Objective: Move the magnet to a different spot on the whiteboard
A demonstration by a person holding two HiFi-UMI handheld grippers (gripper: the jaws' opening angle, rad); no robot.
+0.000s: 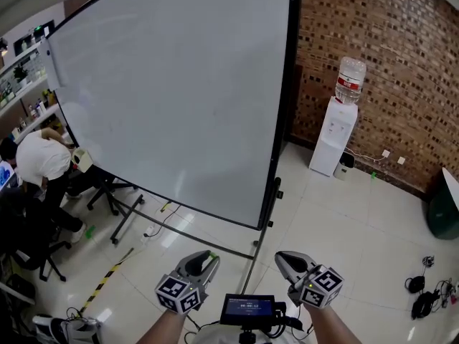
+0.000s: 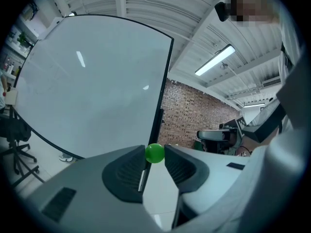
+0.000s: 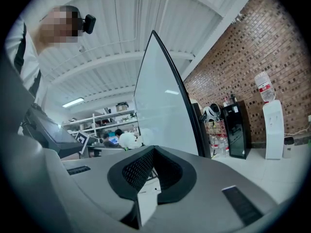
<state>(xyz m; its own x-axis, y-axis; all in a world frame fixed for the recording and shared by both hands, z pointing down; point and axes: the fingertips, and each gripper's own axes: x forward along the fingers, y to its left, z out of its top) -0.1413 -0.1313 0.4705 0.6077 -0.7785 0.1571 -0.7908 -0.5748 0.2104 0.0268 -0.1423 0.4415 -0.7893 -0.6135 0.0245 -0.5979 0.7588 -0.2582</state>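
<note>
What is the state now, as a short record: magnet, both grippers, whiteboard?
magnet: green ball, pinched between the left gripper's jaw tips, off the board
left gripper: shut on magnet, low in front of the whiteboard
right gripper: jaws together, nothing between them
whiteboard: upright on a stand, surface bare in the head view

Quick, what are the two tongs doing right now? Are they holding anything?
Left tongs: closed on the green magnet.
Right tongs: closed, holding nothing.
</note>
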